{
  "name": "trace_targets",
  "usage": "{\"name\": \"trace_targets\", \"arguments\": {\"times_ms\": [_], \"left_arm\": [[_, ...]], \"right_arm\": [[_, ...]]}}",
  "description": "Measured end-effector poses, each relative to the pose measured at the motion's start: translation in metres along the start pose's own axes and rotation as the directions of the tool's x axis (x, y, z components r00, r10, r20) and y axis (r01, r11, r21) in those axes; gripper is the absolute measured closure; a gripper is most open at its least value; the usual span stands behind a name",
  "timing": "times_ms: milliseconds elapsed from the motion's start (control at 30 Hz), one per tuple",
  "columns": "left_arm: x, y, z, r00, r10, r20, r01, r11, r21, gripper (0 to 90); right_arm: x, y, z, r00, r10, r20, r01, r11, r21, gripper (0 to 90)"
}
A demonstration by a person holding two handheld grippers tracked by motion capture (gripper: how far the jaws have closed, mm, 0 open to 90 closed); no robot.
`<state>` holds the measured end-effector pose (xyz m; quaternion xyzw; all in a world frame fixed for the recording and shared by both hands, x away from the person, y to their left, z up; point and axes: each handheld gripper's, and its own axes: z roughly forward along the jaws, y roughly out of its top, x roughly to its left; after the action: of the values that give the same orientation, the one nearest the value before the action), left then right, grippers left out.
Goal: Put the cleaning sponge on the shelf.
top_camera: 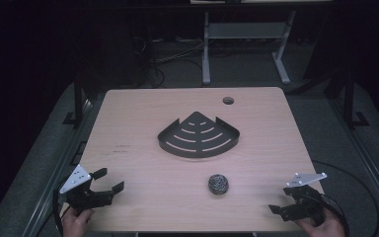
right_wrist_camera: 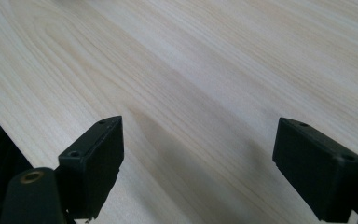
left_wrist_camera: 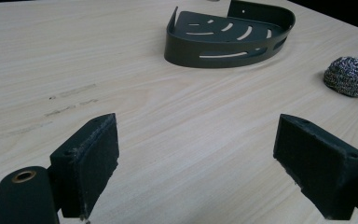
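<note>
So the scrubber (top_camera: pixel 218 184), a little steel-wool ball, sits on the table (top_camera: pixel 143 197) toward the near edge, a bit right of centre, with nothing touching it. Just beyond it, mid-table, is the dark corner rack (top_camera: pixel 198 135) with slots in its floor, apart from the scrubber. The left gripper (top_camera: pixel 109 180) is at the near left corner, well apart from the scrubber, jaws spread wide and holding nothing; from its own view the scrubber (left_wrist_camera: pixel 350 76) is off to the far right and the rack (left_wrist_camera: pixel 223 51) is up ahead. The right gripper (top_camera: pixel 281 201) is at the near right corner, closer to the scrubber but still not touching, jaws also wide and empty over bare wood. There's a small round hole (top_camera: pixel 228 100) near the far edge.
</note>
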<state>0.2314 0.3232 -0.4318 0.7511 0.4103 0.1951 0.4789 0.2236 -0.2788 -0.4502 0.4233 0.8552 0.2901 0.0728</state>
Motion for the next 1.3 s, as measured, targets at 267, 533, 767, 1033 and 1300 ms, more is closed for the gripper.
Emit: {"name": "trace_targets", "arguments": {"times_ms": [267,533,767,1033,1300], "left_arm": [[-0.003,-0.001,-0.001,0.9999,0.015,0.004,-0.015,0.9999,0.0,13.3],[-0.002,-0.001,-0.002,1.0,-0.002,0.005,0.002,1.0,-0.007,13.3],[-0.002,-0.001,-0.002,1.0,-0.003,0.002,0.003,1.0,-0.005,13.3],[-0.001,-0.002,-0.003,1.0,-0.006,0.002,0.006,0.9999,-0.01,13.3],[0.0,-0.002,-0.004,1.0,-0.008,0.002,0.008,0.9998,-0.016,13.3]], "right_arm": [[0.01,0.006,0.005,0.9996,-0.026,-0.01,0.026,1.0,0.015,15.9],[0.022,0.021,0.01,0.997,-0.074,-0.023,0.075,0.997,0.028,15.4],[0.027,0.033,0.012,0.9937,-0.106,-0.036,0.108,0.993,0.045,15.2],[0.037,0.046,0.014,0.9888,-0.141,-0.05,0.143,0.989,0.047,15.2],[0.046,0.062,0.019,0.9816,-0.18,-0.062,0.184,0.981,0.064,15.2]]}}
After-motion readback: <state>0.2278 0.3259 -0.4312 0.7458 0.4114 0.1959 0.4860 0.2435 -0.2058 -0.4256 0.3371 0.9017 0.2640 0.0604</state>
